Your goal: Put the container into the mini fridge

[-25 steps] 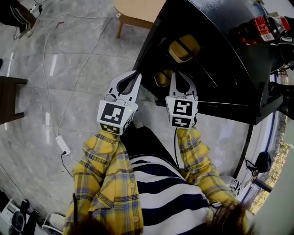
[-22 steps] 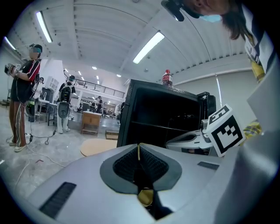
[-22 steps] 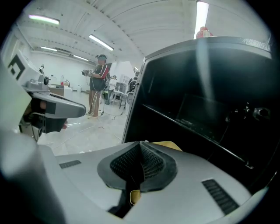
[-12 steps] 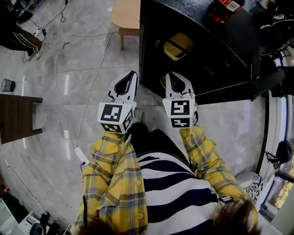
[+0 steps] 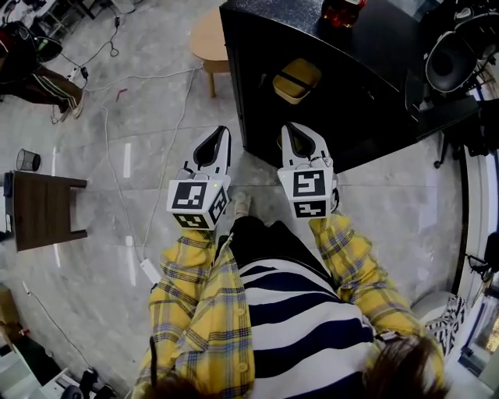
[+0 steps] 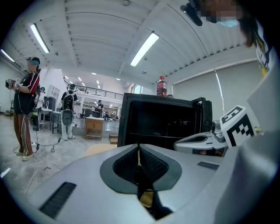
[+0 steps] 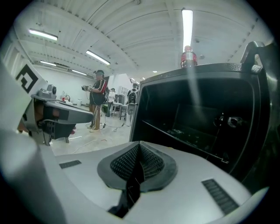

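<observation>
- Left gripper (image 5: 223, 131) and right gripper (image 5: 290, 127) are held side by side in front of the person's body. Neither touches anything.
- Each gripper's own view shows its ribbed pads pressed together with nothing between them, so both are clenched and empty.
- The container (image 5: 296, 80), yellow with a dark band across it, lies inside the mini fridge (image 5: 257, 93) on an upper shelf, toward the shelf's front edge. It is well clear of both grippers.
- The mini fridge is a black box that stands open, with its dark interior facing the person. The right gripper's tips point at its lower front edge, and the left gripper points just past its left front corner.
- Its door (image 7: 262, 105) hangs open on the right side.
- A red-capped bottle (image 5: 341, 11) stands on the fridge's top.
- A light wooden stool (image 5: 207, 35) stands on the grey floor just beyond the fridge's left side. A dark wooden table (image 5: 43, 210) sits well off to the person's left, and white cables trail across the floor between them.
- As for progress, the container looks already placed and let go, so the task's main step seems done. What may remain is shutting the door, though the task does not ask for that.
</observation>
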`<act>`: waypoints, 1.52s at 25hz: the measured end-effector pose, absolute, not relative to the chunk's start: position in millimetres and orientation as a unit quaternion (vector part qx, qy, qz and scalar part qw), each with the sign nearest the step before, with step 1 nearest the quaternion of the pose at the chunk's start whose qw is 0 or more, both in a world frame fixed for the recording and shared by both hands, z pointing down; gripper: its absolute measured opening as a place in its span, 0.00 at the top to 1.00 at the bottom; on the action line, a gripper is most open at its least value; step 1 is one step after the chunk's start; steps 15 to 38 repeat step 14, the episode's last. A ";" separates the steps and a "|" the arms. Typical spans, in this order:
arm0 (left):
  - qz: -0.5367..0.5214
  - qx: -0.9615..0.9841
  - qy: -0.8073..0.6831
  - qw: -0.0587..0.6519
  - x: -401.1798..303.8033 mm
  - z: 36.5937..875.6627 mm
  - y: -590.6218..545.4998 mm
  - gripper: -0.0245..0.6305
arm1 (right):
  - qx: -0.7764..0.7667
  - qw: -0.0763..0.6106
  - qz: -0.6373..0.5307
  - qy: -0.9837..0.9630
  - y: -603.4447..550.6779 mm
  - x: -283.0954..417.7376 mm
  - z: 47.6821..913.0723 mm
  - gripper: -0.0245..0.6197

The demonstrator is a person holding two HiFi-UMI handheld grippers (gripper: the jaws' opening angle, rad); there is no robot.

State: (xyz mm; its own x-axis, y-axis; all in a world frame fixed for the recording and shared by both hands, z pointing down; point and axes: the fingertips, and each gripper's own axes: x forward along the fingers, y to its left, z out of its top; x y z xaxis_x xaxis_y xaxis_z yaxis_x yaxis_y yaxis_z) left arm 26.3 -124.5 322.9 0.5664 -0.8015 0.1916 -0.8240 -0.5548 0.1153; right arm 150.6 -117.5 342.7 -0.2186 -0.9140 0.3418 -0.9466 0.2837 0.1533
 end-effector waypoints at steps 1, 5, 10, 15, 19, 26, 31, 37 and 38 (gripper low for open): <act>0.059 0.879 -0.463 0.095 26.8 321.0 -123.7 0.93 | 0.597 0.182 0.045 -0.780 -116.1 151.6 340.9 0.92; 0.061 0.884 -0.457 0.084 33.0 311.9 -122.9 0.93 | 0.602 0.173 0.043 -0.778 -113.5 155.9 332.9 0.92; 0.058 0.891 -0.444 0.079 36.4 303.7 -128.2 0.93 | 0.605 0.182 0.018 -0.775 -114.4 154.6 322.4 0.92; 0.053 0.896 -0.435 0.077 30.5 297.4 -135.8 0.93 | 0.611 0.184 0.006 -0.770 -119.8 148.9 313.7 0.92; 0.053 0.896 -0.435 0.077 30.5 297.4 -135.8 0.93 | 0.611 0.184 0.006 -0.770 -119.8 148.9 313.7 0.92; 0.053 0.896 -0.435 0.077 30.5 297.4 -135.8 0.93 | 0.611 0.184 0.006 -0.770 -119.8 148.9 313.7 0.92; 0.053 0.896 -0.435 0.077 30.5 297.4 -135.8 0.93 | 0.611 0.184 0.006 -0.770 -119.8 148.9 313.7 0.92; 0.053 0.896 -0.435 0.077 30.5 297.4 -135.8 0.93 | 0.611 0.184 0.006 -0.770 -119.8 148.9 313.7 0.92; 0.053 0.896 -0.435 0.077 30.5 297.4 -135.8 0.93 | 0.611 0.184 0.006 -0.770 -119.8 148.9 313.7 0.92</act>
